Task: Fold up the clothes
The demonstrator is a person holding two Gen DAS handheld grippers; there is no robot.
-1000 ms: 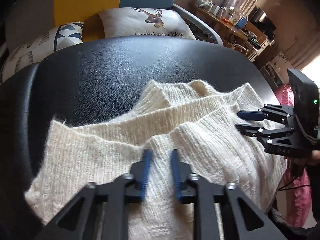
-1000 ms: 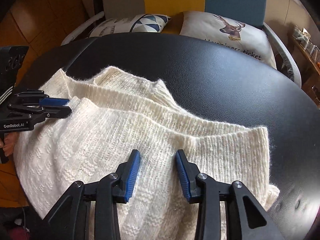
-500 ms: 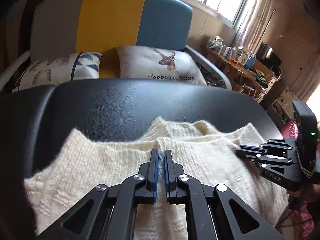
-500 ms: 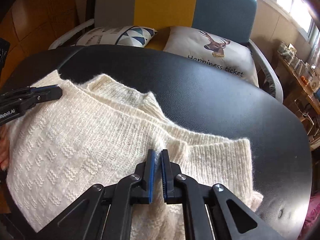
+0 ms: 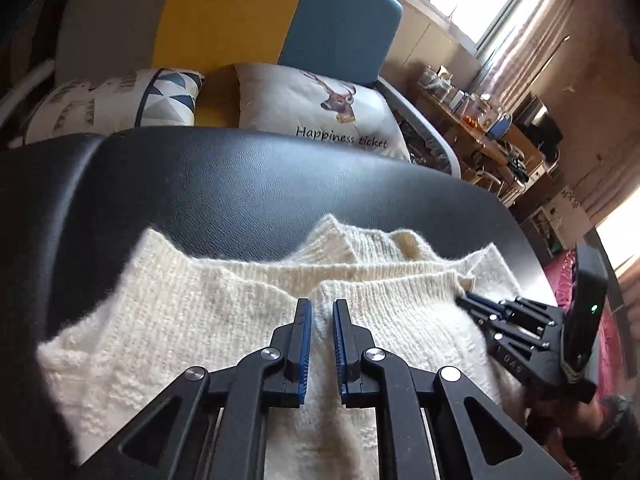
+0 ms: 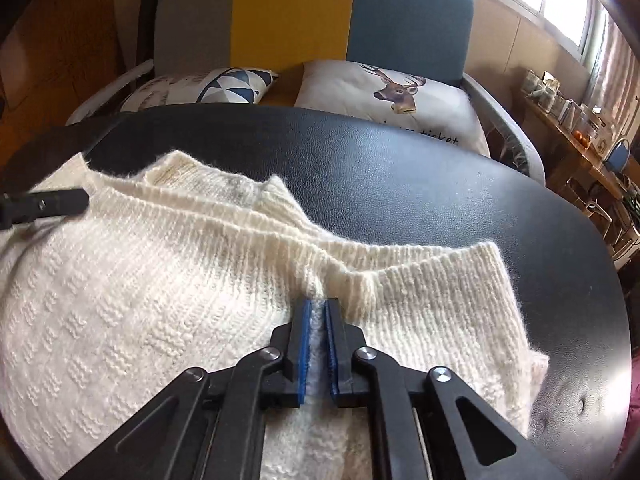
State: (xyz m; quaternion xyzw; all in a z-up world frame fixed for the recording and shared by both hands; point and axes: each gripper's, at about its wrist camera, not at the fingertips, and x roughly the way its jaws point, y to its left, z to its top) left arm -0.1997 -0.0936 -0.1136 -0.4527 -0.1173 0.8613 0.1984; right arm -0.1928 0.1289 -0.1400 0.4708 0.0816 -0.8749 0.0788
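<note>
The cream ribbed knit sweater (image 6: 168, 304) lay spread on the round black leather-topped table (image 6: 400, 184), its collar edge toward the sofa. The right tool (image 6: 318, 312) was pinching a fold of knit at the collar edge. The left tool (image 5: 321, 312) was opening, its pads slightly apart; knit seemed to sit between them, though contact was unclear

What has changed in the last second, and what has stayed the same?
The right gripper closed from wide open and now pinches a ridge of the cream sweater. The left gripper pinched the knit too, and its jaws are now opening. The sweater still lies on the black table.
</note>
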